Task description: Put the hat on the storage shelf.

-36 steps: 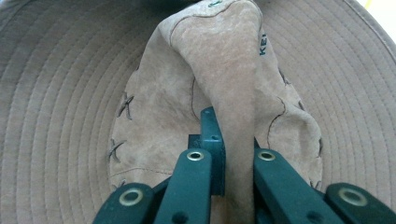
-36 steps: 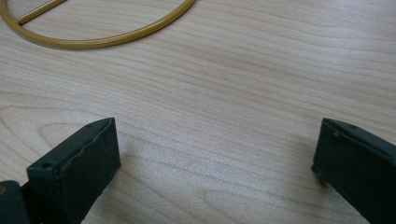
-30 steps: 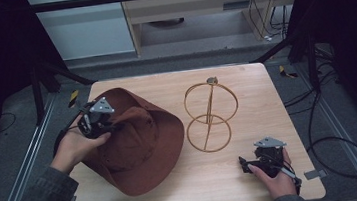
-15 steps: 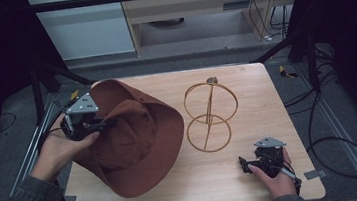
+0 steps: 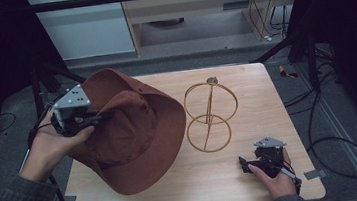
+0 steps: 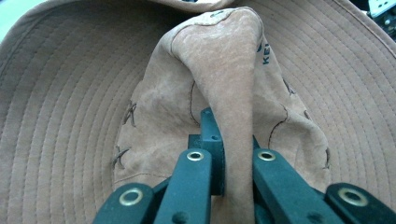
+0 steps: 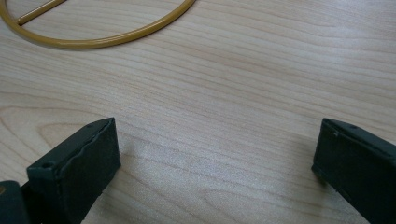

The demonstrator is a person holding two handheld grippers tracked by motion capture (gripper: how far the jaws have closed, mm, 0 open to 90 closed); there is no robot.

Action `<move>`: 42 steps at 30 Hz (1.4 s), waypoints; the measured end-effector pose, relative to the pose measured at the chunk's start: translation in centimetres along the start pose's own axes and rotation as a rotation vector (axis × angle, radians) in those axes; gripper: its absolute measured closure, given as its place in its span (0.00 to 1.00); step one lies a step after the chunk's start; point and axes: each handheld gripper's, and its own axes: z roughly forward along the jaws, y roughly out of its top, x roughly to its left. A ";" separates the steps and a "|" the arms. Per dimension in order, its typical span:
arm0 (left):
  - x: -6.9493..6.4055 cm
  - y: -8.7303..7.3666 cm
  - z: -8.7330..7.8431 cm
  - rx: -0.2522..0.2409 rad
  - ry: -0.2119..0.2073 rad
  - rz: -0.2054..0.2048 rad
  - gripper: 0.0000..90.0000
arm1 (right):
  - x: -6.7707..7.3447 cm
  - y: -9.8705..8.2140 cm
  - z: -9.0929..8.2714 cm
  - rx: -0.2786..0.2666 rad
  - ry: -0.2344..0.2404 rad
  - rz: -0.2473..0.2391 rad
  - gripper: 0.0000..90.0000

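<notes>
A brown wide-brimmed hat point(image 5: 134, 130) is tilted up over the table's left side, its lower brim near the front edge. My left gripper point(image 5: 100, 117) is shut on a pinched fold of the hat's crown point(image 6: 233, 60), and the black jaws point(image 6: 233, 144) squeeze the fold from both sides. A gold wire stand point(image 5: 211, 112) made of two rings and a rod stands at the table's middle. My right gripper point(image 5: 243, 165) rests on the table at the front right, open with bare wood between its jaws point(image 7: 215, 154). The stand's base ring point(image 7: 93, 43) lies ahead of them.
The wooden table point(image 5: 255, 87) has bare room to the right of the stand and behind it. Dark floor, cables and metal frame legs surround the table. A cabinet stands beyond the far edge.
My left hand has lifted the hat and drawn it to the left, so the crown side now hangs off the table's left edge. The right hand has not moved.
</notes>
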 end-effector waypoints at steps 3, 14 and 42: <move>-0.2 1.1 -0.2 0.004 0.003 0.021 0.99 | 0.0 0.0 0.0 0.000 0.000 0.000 0.01; -1.4 5.5 0.3 0.000 -0.020 0.091 0.99 | 0.0 0.0 0.0 0.000 0.000 0.000 0.01; -4.0 15.3 5.8 0.049 -0.055 0.181 0.99 | 0.0 0.1 0.1 0.001 0.002 0.000 0.01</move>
